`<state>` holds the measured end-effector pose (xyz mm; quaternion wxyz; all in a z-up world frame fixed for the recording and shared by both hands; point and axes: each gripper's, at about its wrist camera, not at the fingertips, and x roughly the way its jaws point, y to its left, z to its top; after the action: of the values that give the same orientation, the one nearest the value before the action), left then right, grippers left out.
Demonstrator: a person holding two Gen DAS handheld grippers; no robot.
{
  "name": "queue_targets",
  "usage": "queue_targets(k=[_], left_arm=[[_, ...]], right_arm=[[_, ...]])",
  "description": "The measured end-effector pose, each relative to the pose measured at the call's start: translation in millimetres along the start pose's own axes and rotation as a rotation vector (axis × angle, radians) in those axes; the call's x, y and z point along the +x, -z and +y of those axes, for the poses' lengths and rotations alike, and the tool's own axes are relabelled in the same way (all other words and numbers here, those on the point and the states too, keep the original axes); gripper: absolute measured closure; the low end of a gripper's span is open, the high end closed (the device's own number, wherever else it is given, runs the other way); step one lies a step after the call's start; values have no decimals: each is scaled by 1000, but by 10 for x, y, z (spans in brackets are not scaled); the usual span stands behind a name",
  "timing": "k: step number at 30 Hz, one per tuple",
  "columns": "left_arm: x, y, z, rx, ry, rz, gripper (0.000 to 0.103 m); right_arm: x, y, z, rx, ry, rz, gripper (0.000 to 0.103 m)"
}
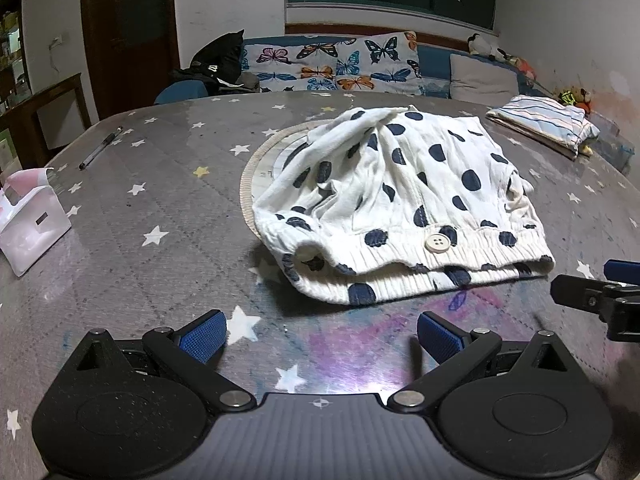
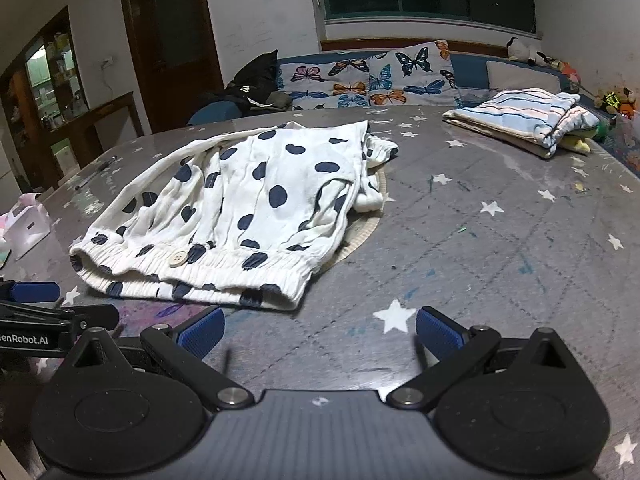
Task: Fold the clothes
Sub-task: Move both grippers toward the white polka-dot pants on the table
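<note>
1. Two grippers wait low over a grey table cover with white stars (image 2: 500,240), and both hold nothing.
2. The left gripper (image 1: 322,338) has its blue ridged pads (image 1: 203,338) spread wide apart, with only bare table between them.
3. The right gripper (image 2: 320,334) is spread just as wide, and its blue pads (image 2: 440,334) touch nothing.
4. A white cloth garment with big dark blue dots (image 1: 396,196) lies crumpled on the table, just in front of both grippers.
5. Its stretchy waistband faces the grippers, and a round cream button (image 1: 437,243) sits on that band.
6. The garment lies partly on top of a round woven beige mat (image 1: 250,176), which peeks out at its side.
7. In the left view, the tip of the right gripper shows at the right edge, near the waistband.
8. A folded striped cloth in pale blue, white and pink (image 2: 528,120) rests far back on the right side of the table.
9. A white and pink box (image 1: 28,224) stands at the left edge, and a dark pen (image 1: 100,148) lies further back.
10. A sofa with butterfly cushions (image 2: 372,76) is behind the table.
</note>
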<state>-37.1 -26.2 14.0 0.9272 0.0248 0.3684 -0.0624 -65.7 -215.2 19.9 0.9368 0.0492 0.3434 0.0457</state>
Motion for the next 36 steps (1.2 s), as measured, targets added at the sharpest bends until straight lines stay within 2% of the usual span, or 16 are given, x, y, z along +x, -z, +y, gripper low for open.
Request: queue_targets(k=[36], left_arm=[[48,-163,-156,46,9,1,0]], right_arm=[[102,-100,147,-34,-43,12,1]])
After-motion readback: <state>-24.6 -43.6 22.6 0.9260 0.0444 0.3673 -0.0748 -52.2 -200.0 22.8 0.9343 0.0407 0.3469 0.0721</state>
